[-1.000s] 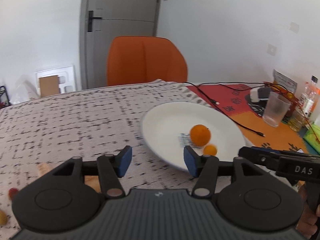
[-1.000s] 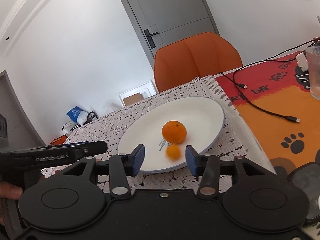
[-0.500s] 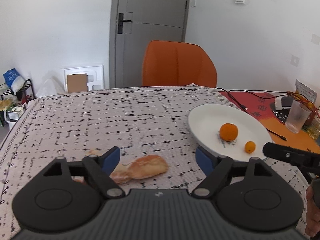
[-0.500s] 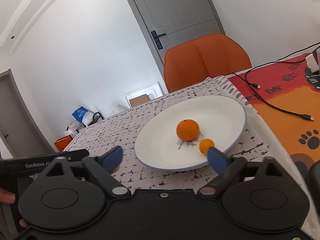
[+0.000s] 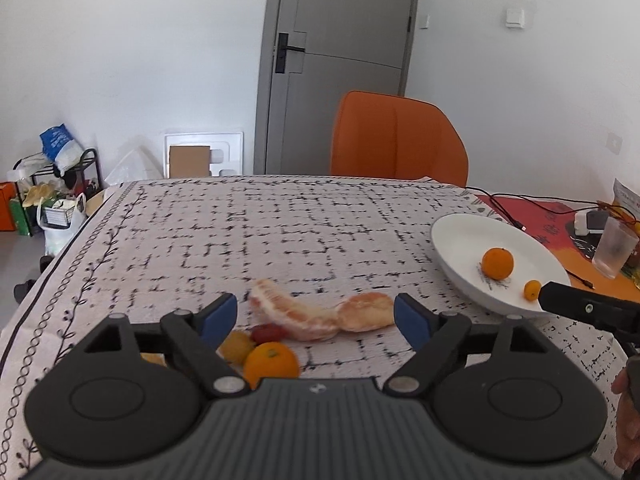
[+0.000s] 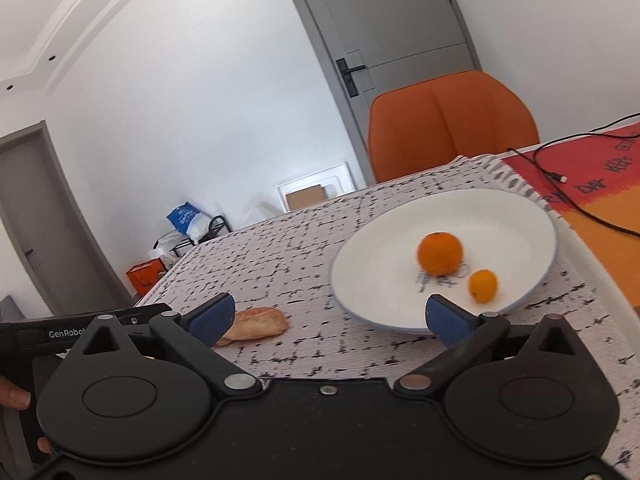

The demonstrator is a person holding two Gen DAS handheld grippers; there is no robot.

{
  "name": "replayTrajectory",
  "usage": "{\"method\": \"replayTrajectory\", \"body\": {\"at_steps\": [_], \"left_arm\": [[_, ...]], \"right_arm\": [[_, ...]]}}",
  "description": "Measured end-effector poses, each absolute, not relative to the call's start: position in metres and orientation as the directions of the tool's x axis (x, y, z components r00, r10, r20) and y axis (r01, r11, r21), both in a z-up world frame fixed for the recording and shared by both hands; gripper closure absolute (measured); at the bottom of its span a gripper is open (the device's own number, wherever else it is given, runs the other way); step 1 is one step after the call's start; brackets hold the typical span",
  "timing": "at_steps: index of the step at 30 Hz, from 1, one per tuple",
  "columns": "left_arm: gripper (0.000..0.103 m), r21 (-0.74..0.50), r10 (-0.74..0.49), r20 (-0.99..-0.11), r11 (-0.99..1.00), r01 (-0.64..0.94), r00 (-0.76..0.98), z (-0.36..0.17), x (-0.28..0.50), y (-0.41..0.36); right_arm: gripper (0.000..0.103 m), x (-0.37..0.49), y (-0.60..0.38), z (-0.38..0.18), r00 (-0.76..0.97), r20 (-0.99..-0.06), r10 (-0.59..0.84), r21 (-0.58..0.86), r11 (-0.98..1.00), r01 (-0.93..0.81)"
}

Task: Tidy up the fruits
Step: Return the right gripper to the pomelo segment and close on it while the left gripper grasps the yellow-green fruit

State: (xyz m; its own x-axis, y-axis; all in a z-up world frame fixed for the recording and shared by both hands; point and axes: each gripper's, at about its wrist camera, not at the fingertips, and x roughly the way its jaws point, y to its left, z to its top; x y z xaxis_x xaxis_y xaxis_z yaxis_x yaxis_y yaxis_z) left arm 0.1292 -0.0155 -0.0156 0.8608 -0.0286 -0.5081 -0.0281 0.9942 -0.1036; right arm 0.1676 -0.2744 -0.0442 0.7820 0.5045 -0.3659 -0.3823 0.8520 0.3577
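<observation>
A white plate (image 5: pixel 460 236) (image 6: pixel 520 208) on the patterned cloth holds a large orange (image 5: pixel 497 263) (image 6: pixel 440 253) and a small kumquat (image 5: pixel 532 290) (image 6: pixel 483 285). My left gripper (image 5: pixel 316 318) is open and empty above two peeled pomelo segments (image 5: pixel 292 312) (image 5: pixel 366 312). Just below them lie a red cherry tomato (image 5: pixel 268 332), a yellow fruit (image 5: pixel 237 346) and an orange (image 5: pixel 271 363), partly hidden by the gripper body. My right gripper (image 6: pixel 328 318) is open and empty at the plate's near rim; a pomelo segment (image 6: pixel 258 322) lies by its left finger.
An orange chair (image 5: pixel 398 140) stands at the table's far edge. A black cable (image 5: pixel 516 216), a plastic cup (image 5: pixel 614 246) and clutter sit on the red-orange mat at right. Bags and a rack (image 5: pixel 52 192) stand on the floor at left.
My left gripper swung left from the plate to the loose fruits and opened wider. My right gripper opened wide and drew back a little; the kumquat now lies in the plate.
</observation>
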Motion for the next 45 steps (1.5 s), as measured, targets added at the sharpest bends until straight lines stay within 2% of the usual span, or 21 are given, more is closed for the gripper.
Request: {"method": "replayTrajectory", "body": {"at_steps": [17,20,27,36,41,45], "left_arm": [[0.019,-0.187,-0.004,-0.524,0.976,-0.110,0.852,-0.028,0.110,0.037],[0.019,-0.186,0.017,-0.546,0.972,-0.142,0.838,-0.032,0.111,0.046],[0.019,-0.149,0.072,-0.535,0.973,-0.178,0.842,-0.038,0.107,0.058],[0.019,-0.175,0.102,-0.551,0.956,-0.234,0.828,-0.050,0.111,0.076],[0.026,-0.185,0.110,-0.562,0.949,-0.254,0.820,-0.059,0.115,0.082],[0.044,-0.198,0.103,-0.577,0.945,-0.260,0.811,-0.064,0.119,0.085]], "right_arm": [[0.000,0.167,-0.225,-0.046,0.714,-0.413,0.566,0.325,0.824,-0.465],[0.000,0.169,-0.216,-0.047,0.704,-0.428,0.568,0.313,0.823,-0.473],[0.000,0.178,-0.201,-0.052,0.675,-0.455,0.580,0.317,0.815,-0.486],[0.000,0.189,-0.187,-0.059,0.649,-0.485,0.586,0.311,0.809,-0.498],[0.000,0.197,-0.180,-0.063,0.634,-0.507,0.585,0.305,0.809,-0.502],[0.000,0.203,-0.173,-0.066,0.616,-0.534,0.579,0.287,0.810,-0.511]]}}
